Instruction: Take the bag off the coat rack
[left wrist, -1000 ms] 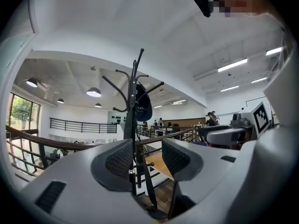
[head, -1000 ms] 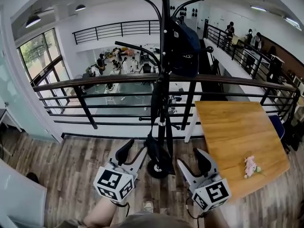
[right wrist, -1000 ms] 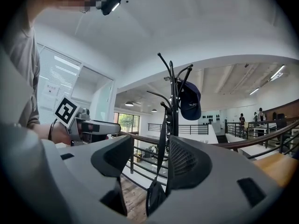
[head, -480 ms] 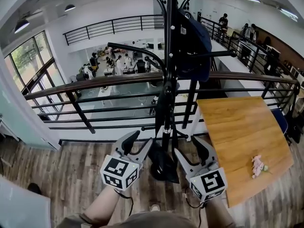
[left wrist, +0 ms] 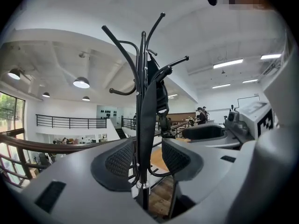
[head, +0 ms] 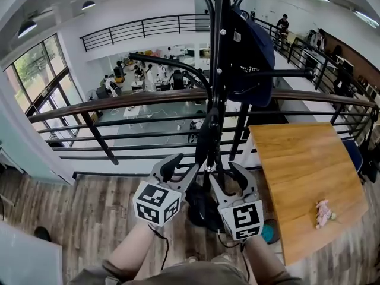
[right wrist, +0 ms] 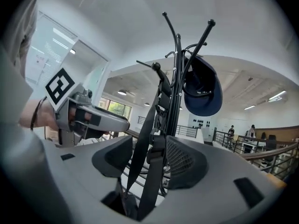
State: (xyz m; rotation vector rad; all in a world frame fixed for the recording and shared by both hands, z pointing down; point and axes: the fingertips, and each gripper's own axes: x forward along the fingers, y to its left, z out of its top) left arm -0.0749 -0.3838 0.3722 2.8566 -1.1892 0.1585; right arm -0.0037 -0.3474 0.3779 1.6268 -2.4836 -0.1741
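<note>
Within the last second both claws have risen and drawn in against the black metal coat rack (head: 219, 70), which puts the grab close. The left claw (head: 180, 170) stands wide open around the pole and the black webbing strap (left wrist: 147, 120). The right claw (head: 228, 180) is closing with that strap between its pads, not yet pinched. The dark navy fabric bag (head: 249, 52) hangs high on a hook. Its long axis is vertical, top up, strap trailing straight down.

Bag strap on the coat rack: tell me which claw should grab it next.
Right. The right claw is closing with the strap in its gap. The open left claw has the rack pole as well as the strap between its sides, so it would likely pinch the pole.
</note>
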